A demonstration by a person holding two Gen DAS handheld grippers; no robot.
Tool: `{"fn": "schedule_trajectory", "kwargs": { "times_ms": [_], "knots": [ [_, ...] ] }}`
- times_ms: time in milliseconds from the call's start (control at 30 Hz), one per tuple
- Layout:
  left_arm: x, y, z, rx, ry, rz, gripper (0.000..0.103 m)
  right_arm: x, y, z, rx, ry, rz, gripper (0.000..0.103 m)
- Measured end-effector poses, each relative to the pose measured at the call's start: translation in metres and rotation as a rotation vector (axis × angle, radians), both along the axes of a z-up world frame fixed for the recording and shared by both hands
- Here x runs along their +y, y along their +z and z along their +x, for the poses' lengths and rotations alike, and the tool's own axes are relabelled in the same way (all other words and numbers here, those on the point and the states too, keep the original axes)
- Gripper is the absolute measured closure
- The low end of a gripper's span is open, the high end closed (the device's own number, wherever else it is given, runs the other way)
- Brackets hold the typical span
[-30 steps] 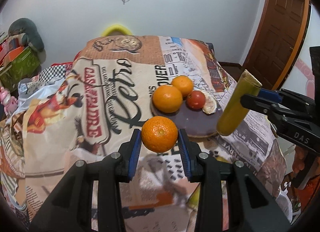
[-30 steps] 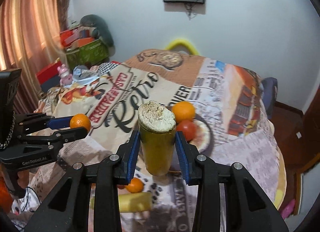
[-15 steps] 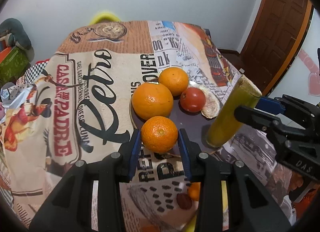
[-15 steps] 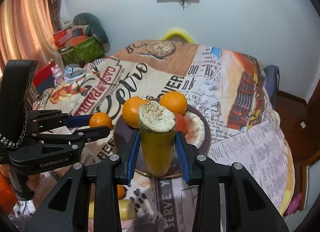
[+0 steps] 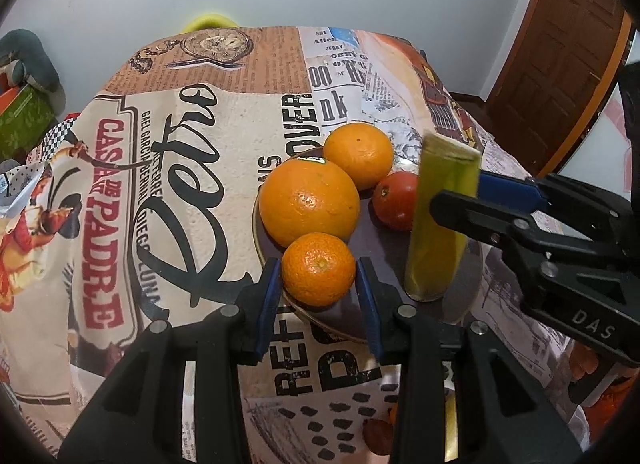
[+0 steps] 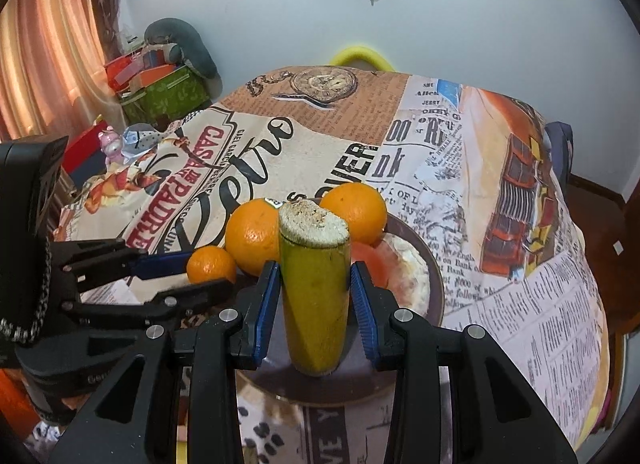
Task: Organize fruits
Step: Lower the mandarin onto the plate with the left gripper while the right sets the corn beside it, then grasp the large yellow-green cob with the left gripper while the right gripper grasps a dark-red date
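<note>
A dark round plate (image 5: 468, 296) holds a large orange (image 5: 308, 199), a second orange (image 5: 358, 153), a red tomato (image 5: 396, 199) and a pale peeled piece (image 6: 412, 272). My left gripper (image 5: 319, 284) is shut on a small mandarin (image 5: 319, 274) at the plate's near edge, beside the large orange. My right gripper (image 6: 314, 288) is shut on a yellow-green cut banana piece (image 6: 314, 296), held upright with its lower end at the plate. It also shows in the left wrist view (image 5: 438, 219).
The table wears a printed retro newspaper cloth (image 5: 180, 167). Small fruits lie near the table's front edge (image 5: 378, 436). A wooden door (image 5: 560, 43) is at the right; boxes and clutter (image 6: 160, 83) stand at the far left.
Both grippers have moved forward and down to the plate. The mandarin now sits at the plate's near edge and the banana piece's lower end has come down onto the plate.
</note>
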State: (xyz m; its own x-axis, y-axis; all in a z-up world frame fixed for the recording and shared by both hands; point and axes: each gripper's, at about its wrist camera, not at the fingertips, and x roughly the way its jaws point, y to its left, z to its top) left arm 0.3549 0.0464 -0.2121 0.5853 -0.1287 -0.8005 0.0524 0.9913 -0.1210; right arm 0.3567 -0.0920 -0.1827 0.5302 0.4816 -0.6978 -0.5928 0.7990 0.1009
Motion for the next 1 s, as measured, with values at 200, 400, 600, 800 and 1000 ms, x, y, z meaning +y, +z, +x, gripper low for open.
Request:
{"fn": "schedule_trajectory", "kwargs": {
  "times_ms": [200,400,600,800,1000],
  "knots": [
    [0.000,-0.004,0.003,0.010,0.005,-0.009,0.057,0.004,-0.005,0.010,0.021,-0.004,0.001,0.069],
    [0.004,0.004,0.000,-0.016,0.033,-0.005,0.044,0.000,-0.002,0.008,0.030,-0.010,0.004,0.069],
    [0.005,0.019,-0.014,-0.039,0.034,0.008,0.044,-0.016,0.017,-0.009,-0.012,-0.045,0.001,0.069],
    [0.001,0.040,-0.042,-0.067,0.026,0.017,0.044,-0.034,0.037,-0.041,-0.044,-0.061,0.002,0.069],
    [-0.007,0.055,-0.073,-0.082,0.013,0.008,0.044,-0.050,0.053,-0.072,-0.075,-0.080,0.006,0.065]
  ]
}}
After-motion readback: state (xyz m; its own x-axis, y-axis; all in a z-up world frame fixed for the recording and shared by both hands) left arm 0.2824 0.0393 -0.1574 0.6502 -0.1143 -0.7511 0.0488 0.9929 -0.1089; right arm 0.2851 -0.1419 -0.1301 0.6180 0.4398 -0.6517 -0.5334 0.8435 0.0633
